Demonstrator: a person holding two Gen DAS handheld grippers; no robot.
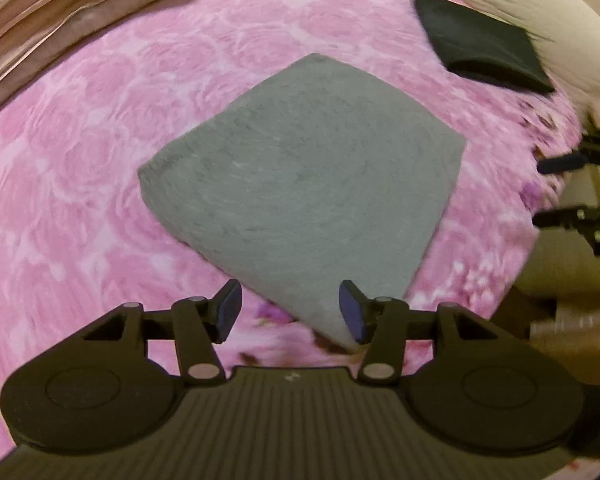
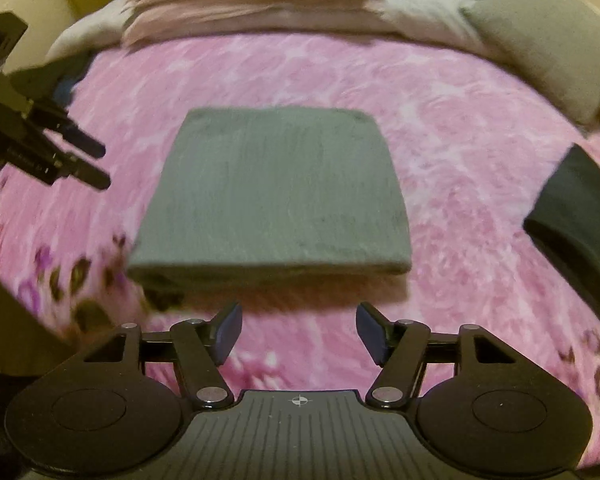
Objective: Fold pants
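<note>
1 grey folded pants (image 2: 272,192) lies mid-bed on the pink floral bedspread (image 2: 460,152), with 1 black folded garment (image 2: 580,216) near the right edge. 2 hand-held grippers, left (image 1: 290,314) and right (image 2: 299,332), hang above it, jaws apart and empty.

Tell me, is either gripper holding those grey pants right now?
No. The left gripper and right gripper are open and empty; the folded grey pants lie free on the pink bedspread.

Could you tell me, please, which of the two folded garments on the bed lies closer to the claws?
The grey folded pants, right ahead of both open claws; the black folded garment lies off to the side near the pink bedspread's edge.
</note>
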